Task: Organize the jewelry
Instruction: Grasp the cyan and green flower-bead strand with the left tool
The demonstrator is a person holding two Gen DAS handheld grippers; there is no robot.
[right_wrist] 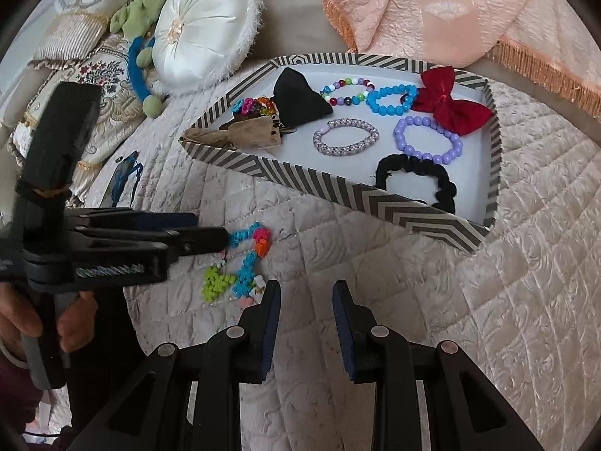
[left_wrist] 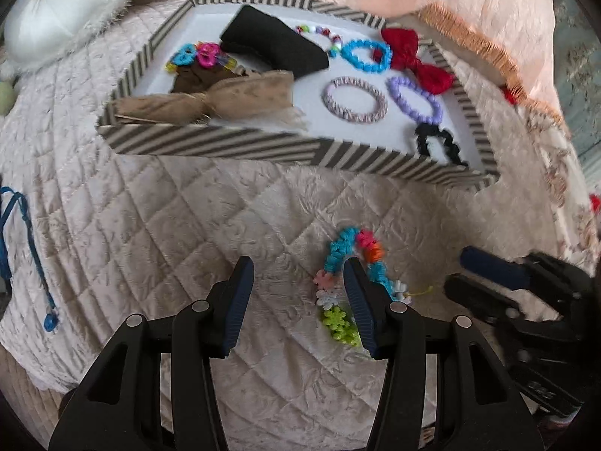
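A multicoloured coil bracelet with flower beads [left_wrist: 347,248] lies on the quilted cover in front of a striped tray [left_wrist: 263,148]; it also shows in the right wrist view [right_wrist: 246,263]. My left gripper [left_wrist: 298,274] is open and empty, its right finger [left_wrist: 358,300] lying over the bracelet. My right gripper [right_wrist: 307,293] is open and empty, just right of the bracelet. The tray [right_wrist: 375,203] holds a purple bead bracelet [right_wrist: 428,139], a blue bead bracelet [right_wrist: 390,99], a black scrunchie [right_wrist: 420,173], a red bow [right_wrist: 447,101] and other pieces.
A white round cushion [right_wrist: 206,34] and a green plush toy [right_wrist: 142,0] lie left of the tray. A peach fringed cloth [right_wrist: 450,11] lies behind it. A blue cord [left_wrist: 22,233] rests on the quilt at the left.
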